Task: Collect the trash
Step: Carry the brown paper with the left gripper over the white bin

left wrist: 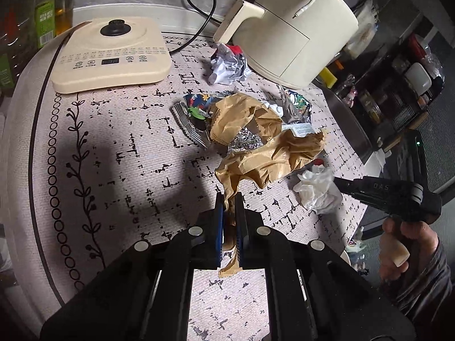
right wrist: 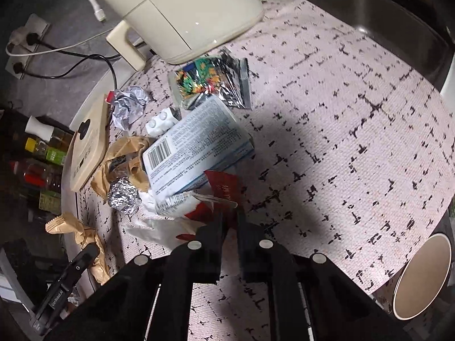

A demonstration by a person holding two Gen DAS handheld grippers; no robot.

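Trash lies heaped mid-frame on the patterned tablecloth [left wrist: 113,147]: crumpled brown paper [left wrist: 270,156], foil wrappers [left wrist: 193,119], a white tissue [left wrist: 318,190]. The left gripper [left wrist: 230,199], at the bottom of its view, is clamped tight on a twisted tail of that brown paper. The right gripper [right wrist: 231,216] has its jaws pinched on a red-and-white wrapper [right wrist: 221,190], beside a printed carton [right wrist: 196,153]. A cream appliance [left wrist: 298,28] stands upper right.

The letters "DAS" stand on the right gripper [left wrist: 335,183]. "GenRobot.AI" runs along the left gripper [right wrist: 92,248]. A box [right wrist: 196,153] carries a barcode; its print is unreadable.
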